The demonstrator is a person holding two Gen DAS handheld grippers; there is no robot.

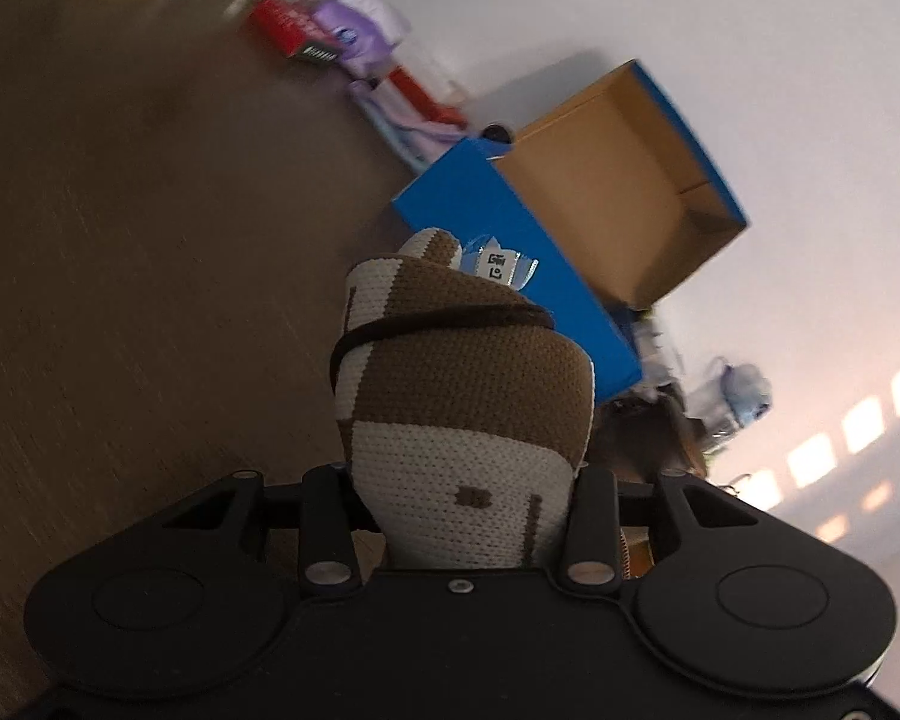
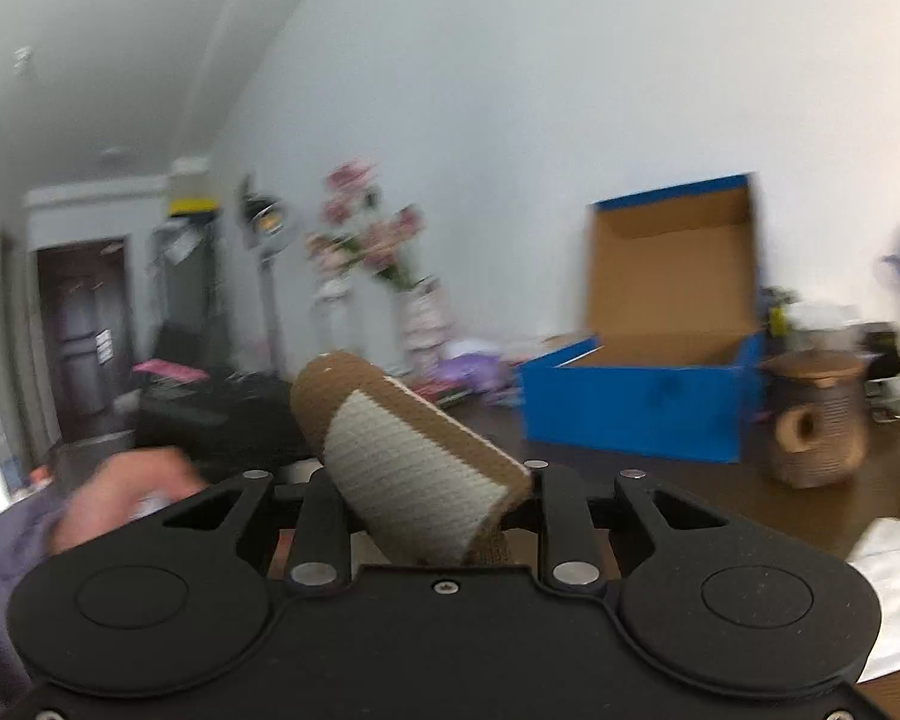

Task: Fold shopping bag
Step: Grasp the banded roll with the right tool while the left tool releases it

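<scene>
**Both claws on the knitted bag, fingertips hidden**

Left wrist view: the brown-and-cream knitted shopping bag (image 1: 462, 414), bunched into a rounded roll, rises from between the fingers of the left claw (image 1: 462, 516). A thin dark band (image 1: 444, 321) runs across the roll about halfway up. The claw is closed tight on the fabric. Its fingertips are buried under the knit, so the exact contact points cannot be made out. A small white printed tag (image 1: 498, 267) pokes out behind the top of the roll; its print is too small to read.

Behind it, an open blue cardboard box with a plain brown inside (image 1: 570, 204) sits on the dark wood-grain bench (image 1: 120, 270). The frame is tilted and smeared. Red and purple packets (image 1: 324, 36) at the far bench edge are blurred beyond identification.

Right wrist view: a folded end of the same bag (image 2: 414, 456) lies slanted between the fingers of the right claw (image 2: 432, 516), cream face towards the camera, brown edge on top. The claw stands narrow around it. Whether the pads actually press the fabric cannot be told, since the bag covers the tips. A person's hand (image 2: 126, 498), heavily blurred, shows at lower left above a purple sleeve (image 2: 0, 552) cut off by the frame. The blue box (image 2: 636, 408) stands on the bench (image 2: 720, 498) beyond, lid up against the white wall (image 2: 570, 90).
</scene>
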